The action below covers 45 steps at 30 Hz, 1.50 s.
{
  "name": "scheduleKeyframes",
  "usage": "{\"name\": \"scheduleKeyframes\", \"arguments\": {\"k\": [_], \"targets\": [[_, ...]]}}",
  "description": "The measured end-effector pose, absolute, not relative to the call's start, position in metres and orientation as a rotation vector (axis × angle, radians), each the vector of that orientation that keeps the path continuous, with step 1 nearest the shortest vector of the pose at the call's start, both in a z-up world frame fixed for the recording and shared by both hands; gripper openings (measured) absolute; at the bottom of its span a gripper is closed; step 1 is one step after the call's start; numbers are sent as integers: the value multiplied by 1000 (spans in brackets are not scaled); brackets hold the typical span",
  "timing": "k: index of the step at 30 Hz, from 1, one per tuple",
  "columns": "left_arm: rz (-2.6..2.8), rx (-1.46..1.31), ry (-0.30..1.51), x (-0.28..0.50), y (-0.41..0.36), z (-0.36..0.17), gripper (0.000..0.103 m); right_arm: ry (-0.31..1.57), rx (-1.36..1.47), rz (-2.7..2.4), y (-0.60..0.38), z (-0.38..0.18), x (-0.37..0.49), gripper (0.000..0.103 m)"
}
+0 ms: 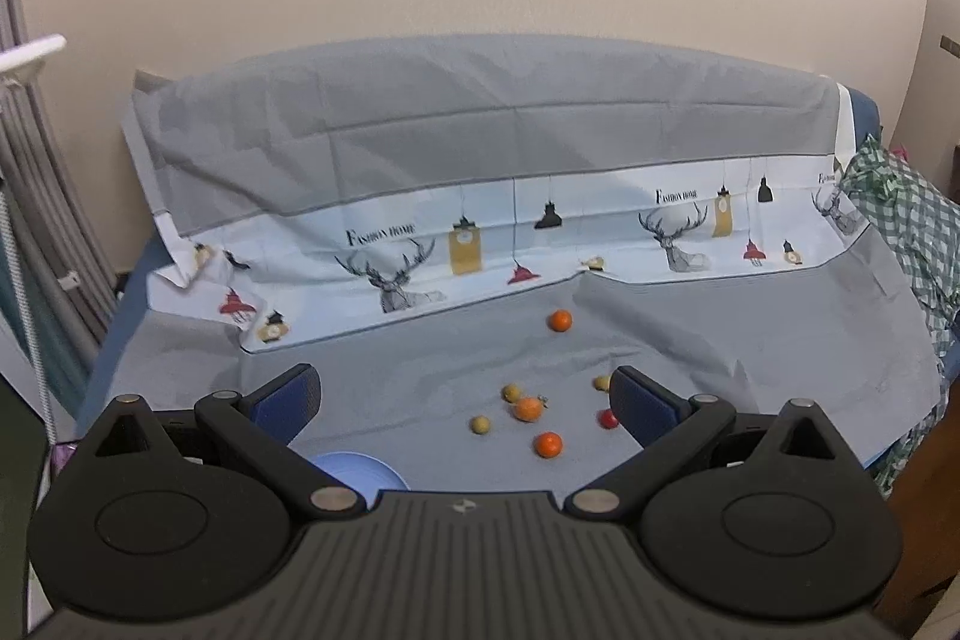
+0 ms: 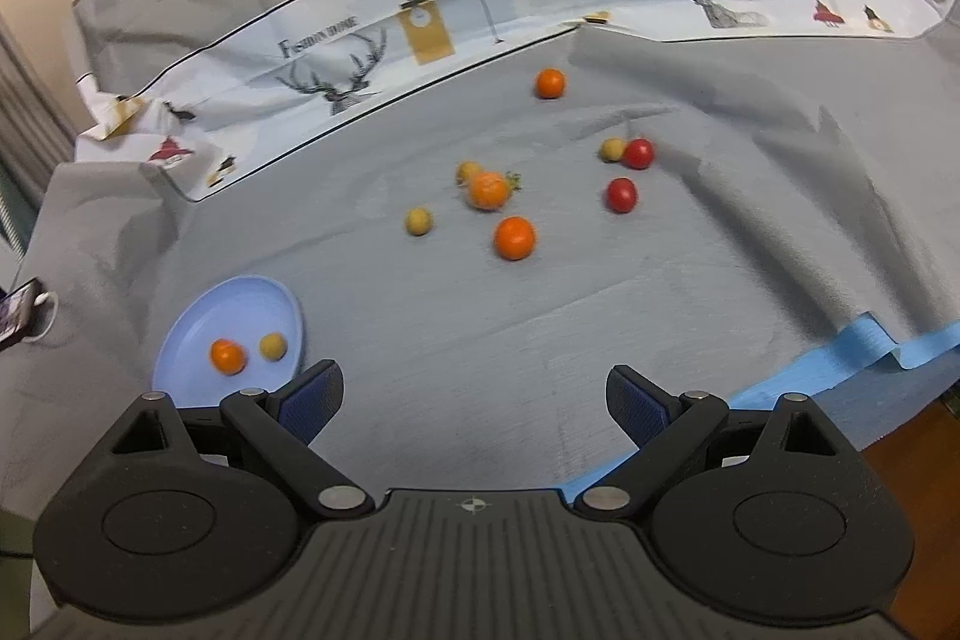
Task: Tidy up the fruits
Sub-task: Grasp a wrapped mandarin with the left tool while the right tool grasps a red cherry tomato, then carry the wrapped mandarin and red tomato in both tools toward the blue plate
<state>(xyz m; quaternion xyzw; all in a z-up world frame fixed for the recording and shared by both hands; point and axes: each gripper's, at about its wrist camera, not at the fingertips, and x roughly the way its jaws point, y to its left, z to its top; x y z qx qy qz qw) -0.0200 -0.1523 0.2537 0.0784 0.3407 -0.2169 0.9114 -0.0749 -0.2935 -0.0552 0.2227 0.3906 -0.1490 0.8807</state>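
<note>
On wrinkled grey cloth [image 2: 600, 340], round fruits [image 2: 514, 238], smooth blue plate [image 2: 198, 316]

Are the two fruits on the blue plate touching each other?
Apart. The right wrist view shows bare plate between the orange fruit and the yellow fruit.

A home: sofa [image 1: 864, 112] draped in printed sheet [image 1: 480, 160], curtain [image 1: 24, 160] beside.

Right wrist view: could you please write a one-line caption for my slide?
Open right gripper above a grey cloth; two fruits on the blue plate, eight more scattered beyond.
</note>
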Motion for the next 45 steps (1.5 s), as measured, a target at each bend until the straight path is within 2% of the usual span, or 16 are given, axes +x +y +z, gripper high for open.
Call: {"name": "scheduleKeyframes", "arguments": {"k": [4, 9, 22, 30, 32, 36, 37, 38, 39, 40, 41, 42, 45], "targets": [[-458, 175, 734, 8, -170, 225, 103, 809, 461, -354, -312, -65, -70, 95], [-458, 211, 797, 57, -200, 161, 103, 770, 461, -418, -337, -86, -57, 96], [-452, 336, 1042, 198, -281, -88, 103, 715, 399, -561, -418, -179, 32, 97], [-438, 397, 1141, 245, -347, -156, 103, 725, 340, -584, -443, -234, 83, 98], [-419, 397, 1181, 255, -360, -173, 103, 700, 268, -594, -438, -241, 89, 102], [-416, 378, 1235, 265, -372, -191, 102, 671, 239, -589, -436, -244, 90, 102], [-419, 368, 1243, 267, -373, -193, 95, 669, 238, -581, -436, -244, 89, 99], [-429, 351, 1254, 267, -373, -194, 88, 662, 231, -572, -434, -242, 88, 87], [-435, 343, 1272, 266, -374, -195, 70, 652, 220, -558, -431, -240, 87, 76], [-427, 354, 1266, 264, -375, -193, 59, 642, 197, -537, -426, -238, 86, 47], [-434, 359, 1257, 262, -375, -191, 49, 642, 166, -516, -421, -238, 87, 30], [-440, 373, 1260, 260, -376, -190, 44, 644, 142, -514, -417, -238, 89, 30], [-417, 387, 1258, 256, -372, -185, 44, 626, 145, -513, -417, -237, 86, 30]]}}
